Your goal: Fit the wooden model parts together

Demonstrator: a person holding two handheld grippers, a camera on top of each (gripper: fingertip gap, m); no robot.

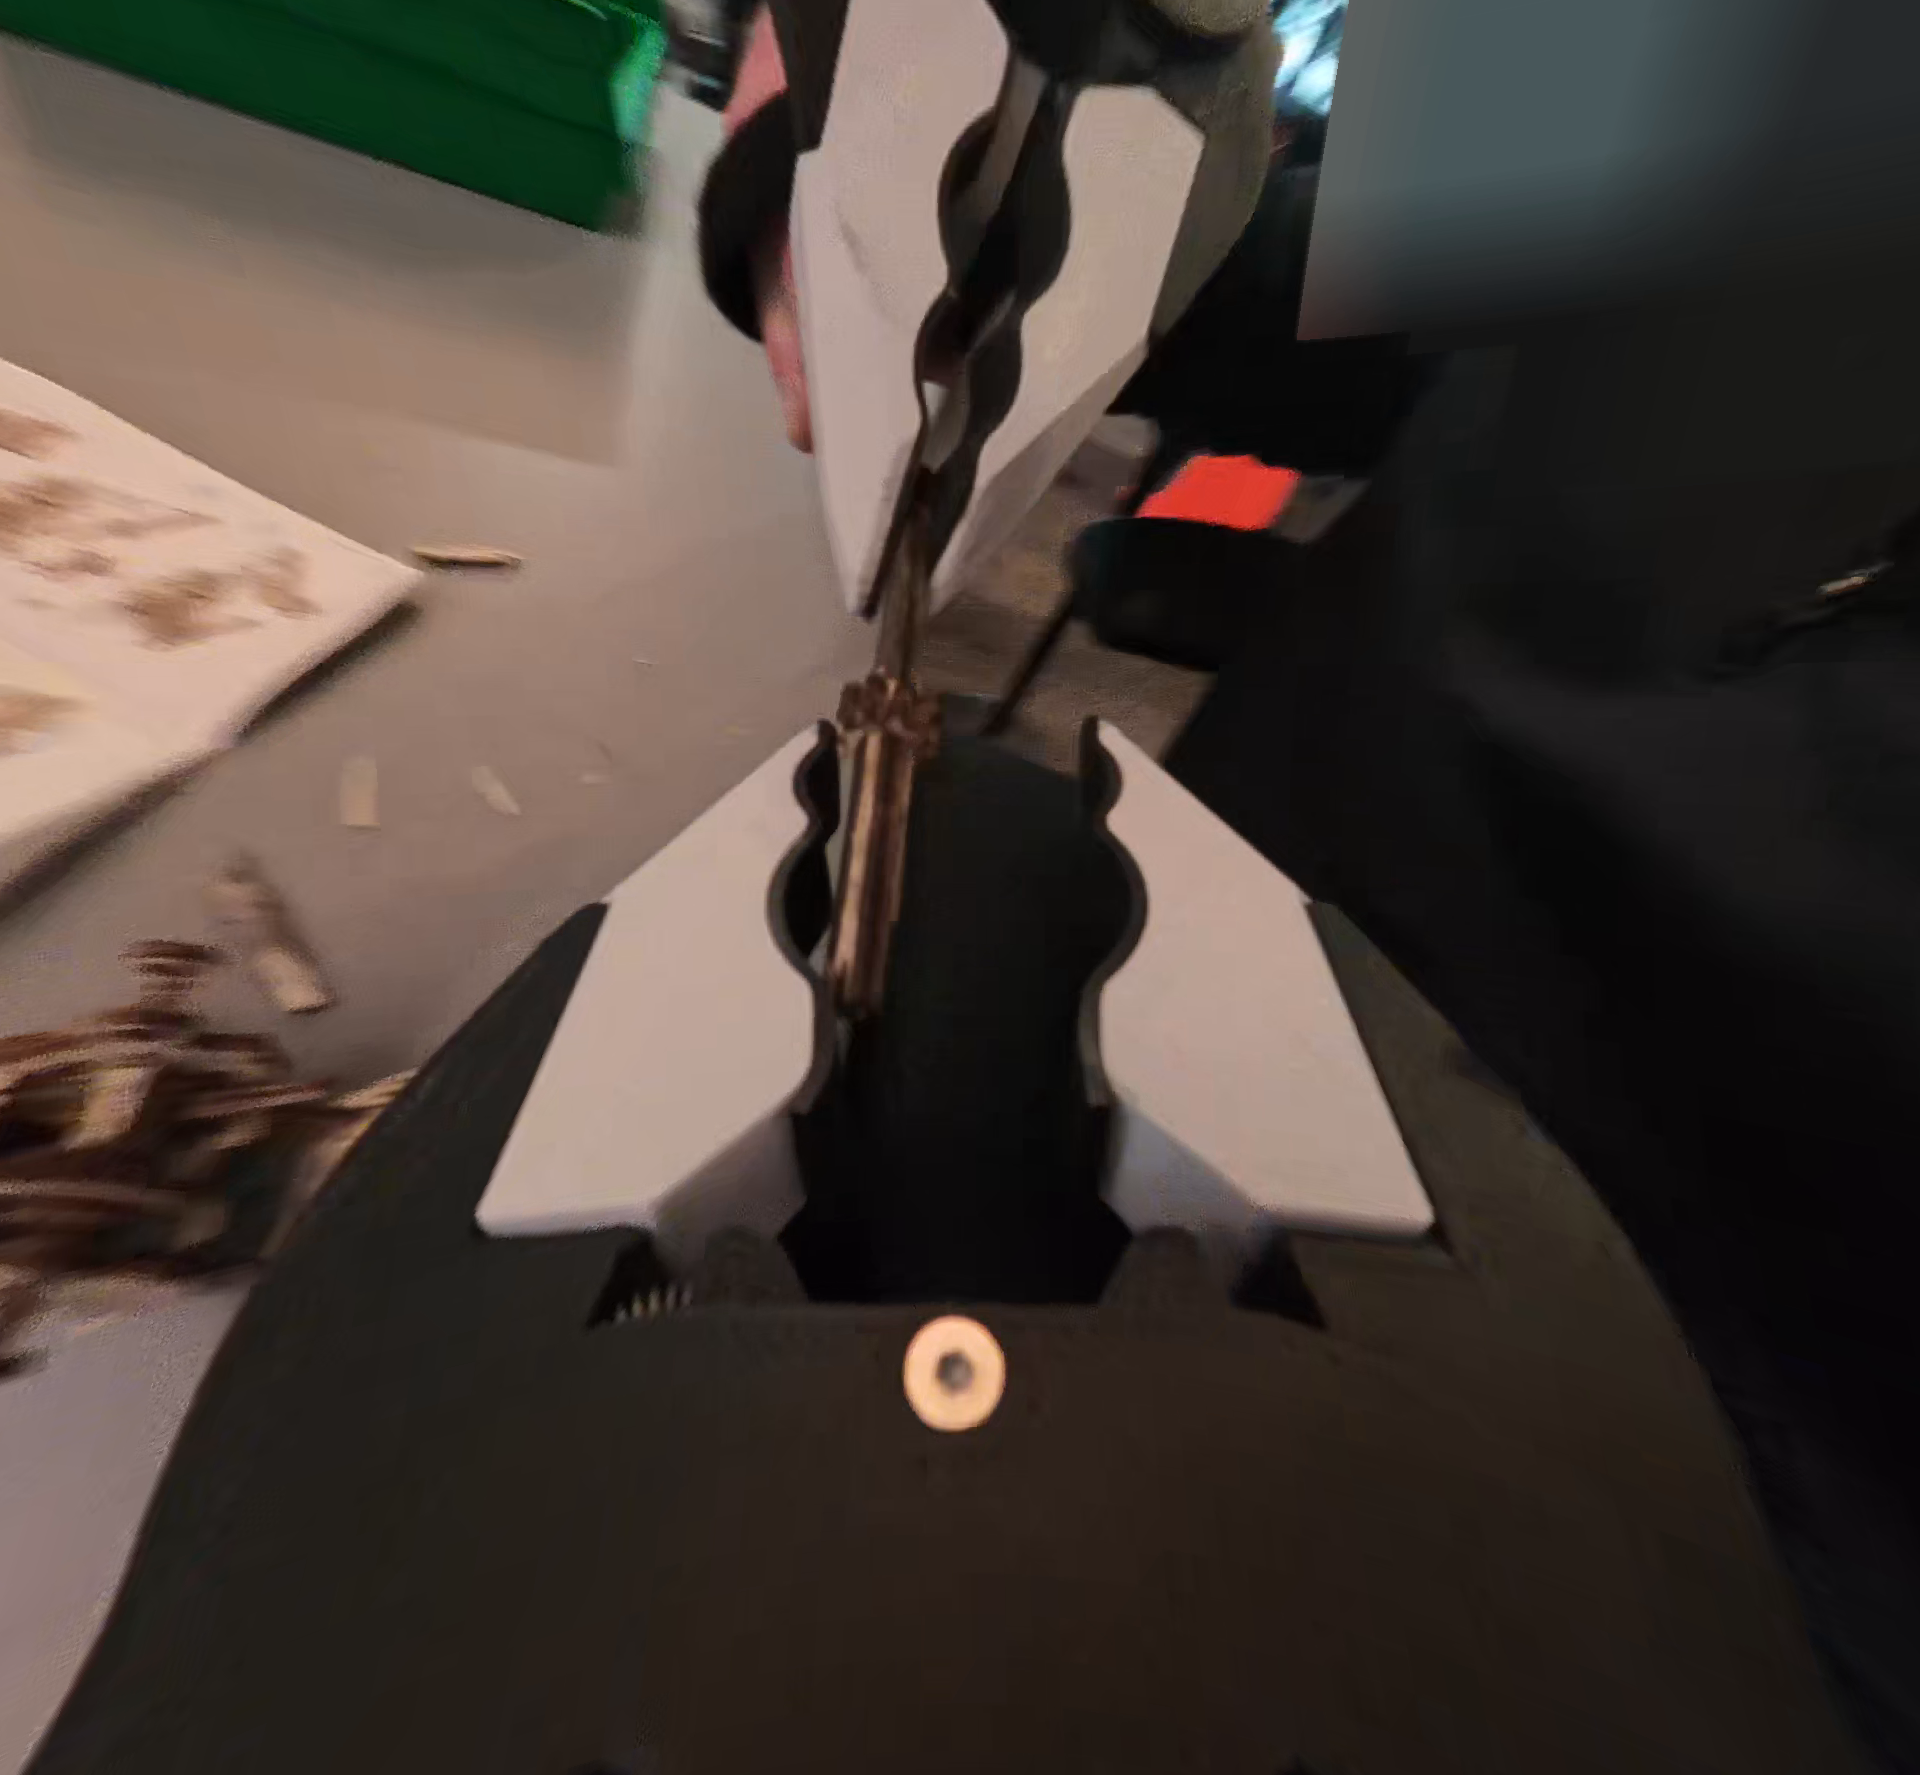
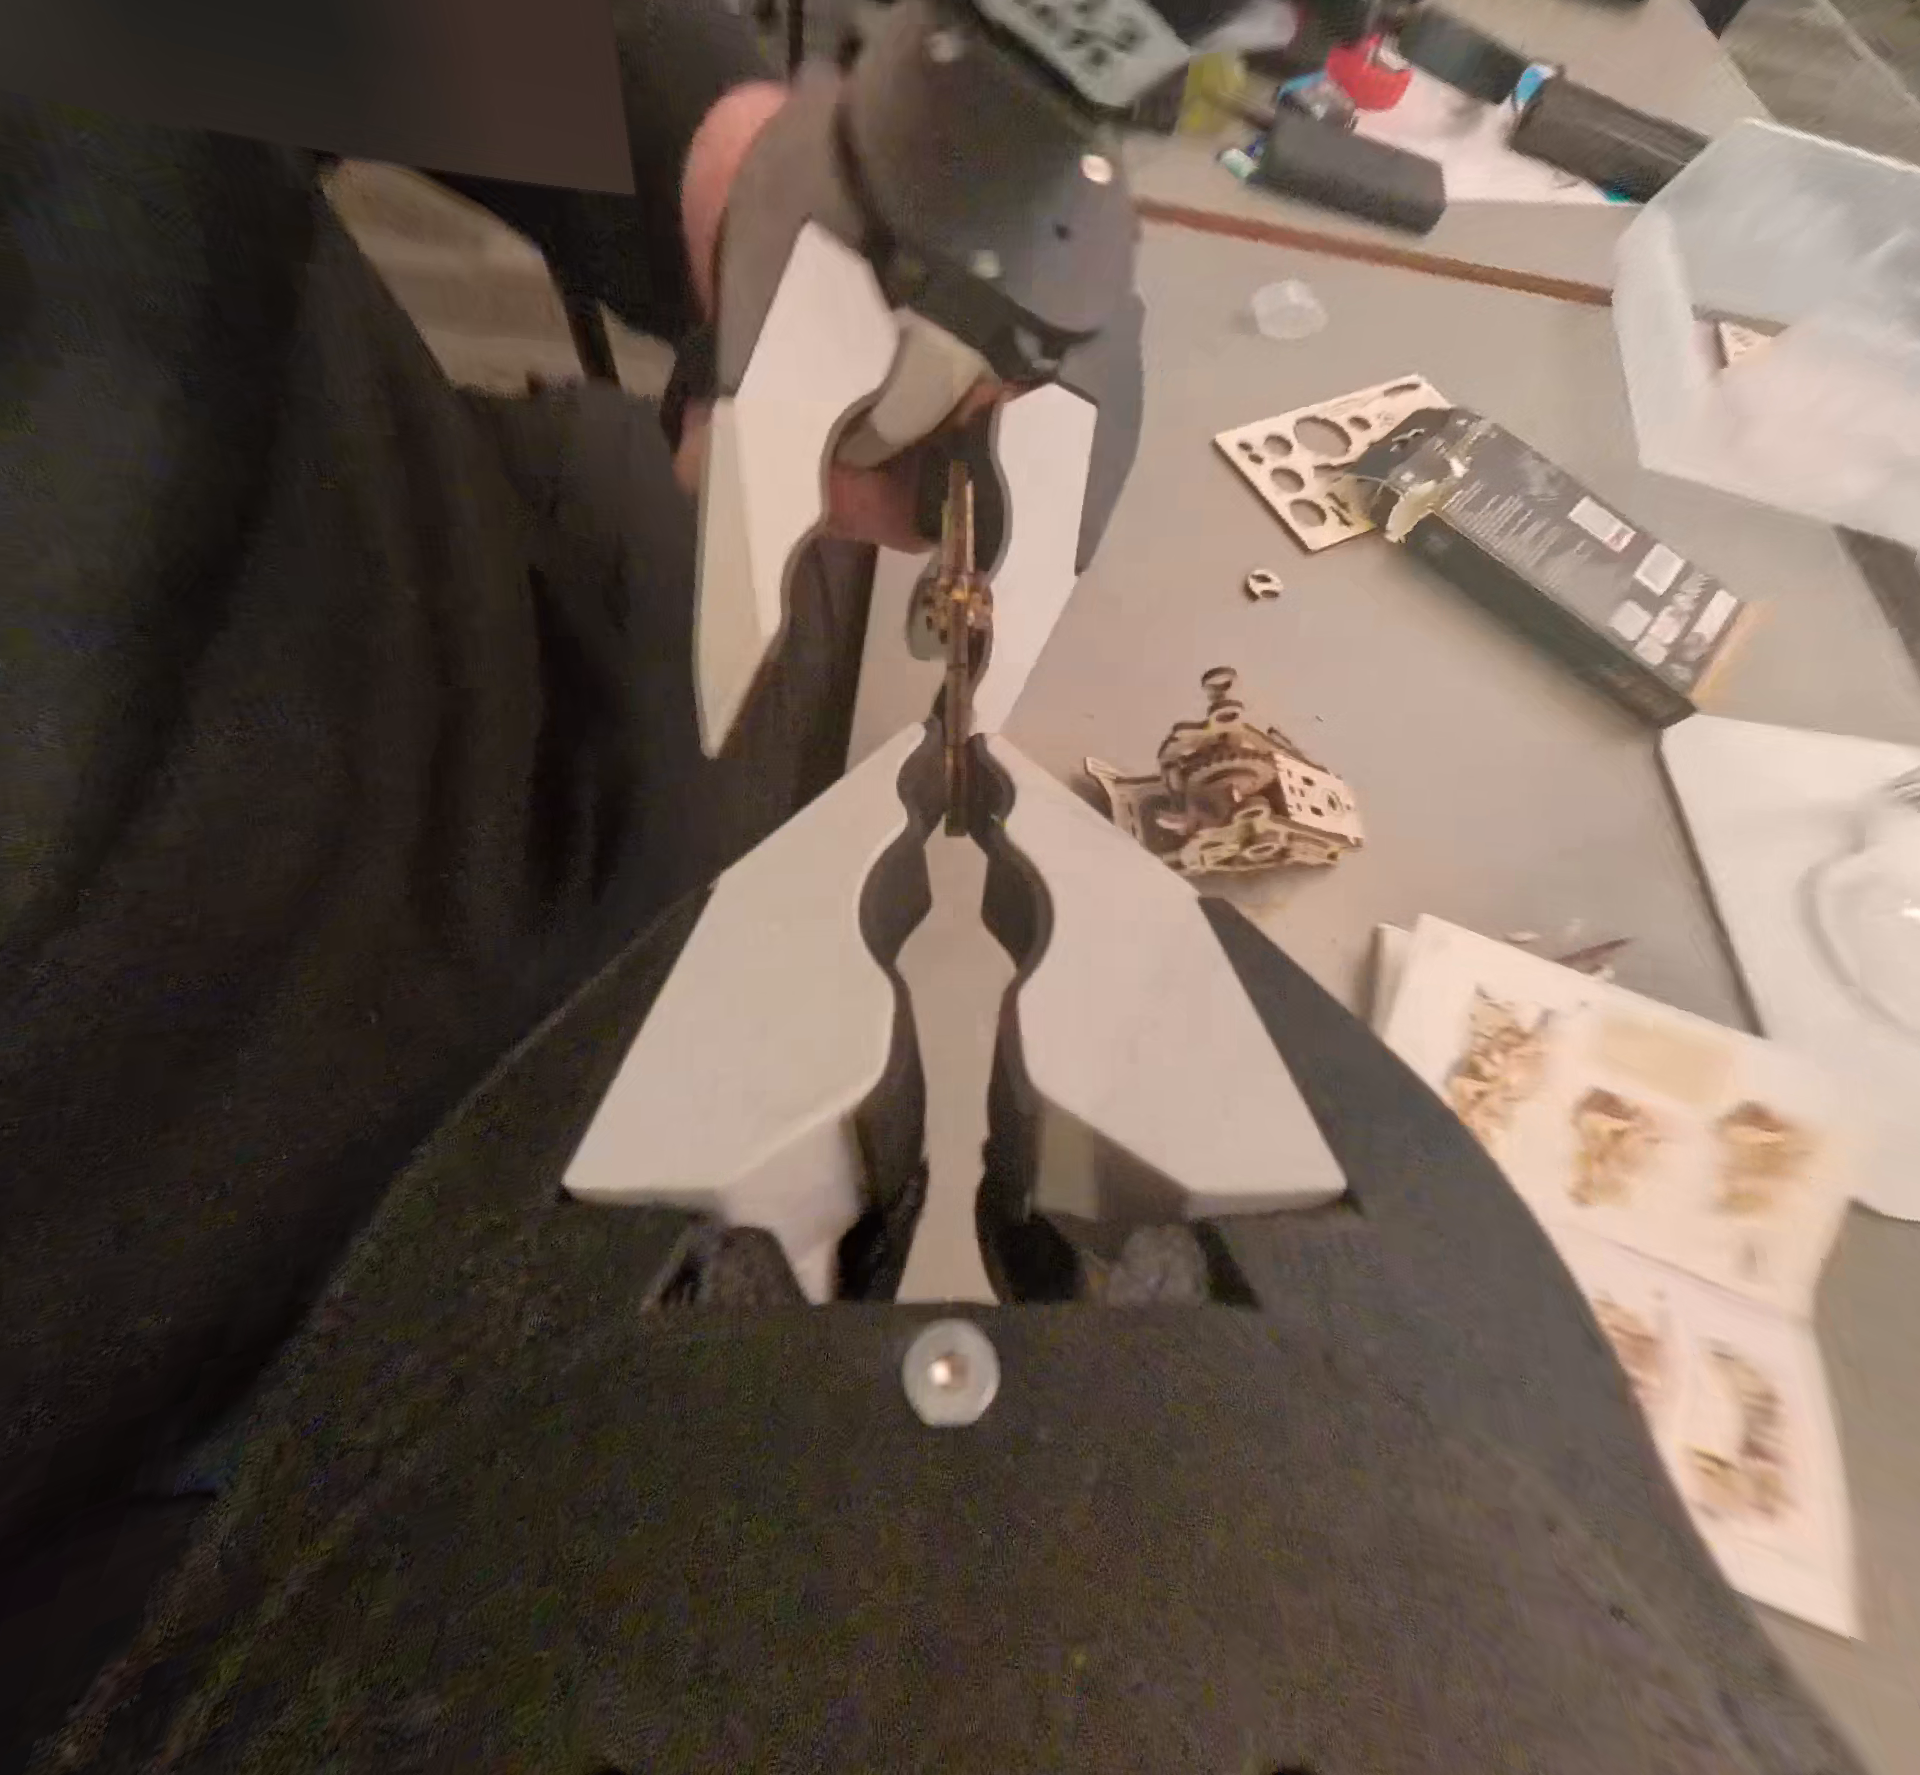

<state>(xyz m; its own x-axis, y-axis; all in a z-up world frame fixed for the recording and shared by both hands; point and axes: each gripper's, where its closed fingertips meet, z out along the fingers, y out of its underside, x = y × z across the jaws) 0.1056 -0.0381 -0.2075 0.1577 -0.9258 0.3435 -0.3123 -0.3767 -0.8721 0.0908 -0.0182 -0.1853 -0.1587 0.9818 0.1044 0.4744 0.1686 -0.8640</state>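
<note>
A thin flat wooden part (image 2: 957,769) with a small gear-like cluster (image 2: 951,603) on it hangs edge-on between the two grippers. My right gripper (image 2: 958,738) is shut on its near end. The left wrist view shows this gripper (image 1: 899,598) coming down from above, pinching the part (image 1: 873,852). My left gripper (image 1: 961,749) is open wide. The part stands between its fingers, close against the left finger (image 1: 707,977) and far from the other pad. The right wrist view shows the left gripper (image 2: 852,717) with its fingers spread around the gear cluster.
A partly built wooden model (image 2: 1236,790), a punched wooden sheet (image 2: 1320,458), a black box (image 2: 1558,562) and a clear plastic container (image 2: 1787,312) lie on the grey table (image 2: 1403,686). An instruction booklet (image 1: 156,582), a green bin (image 1: 312,42) and loose wooden pieces (image 1: 125,1133) lie to the left. Left and right tips are no more than a few centimetres apart.
</note>
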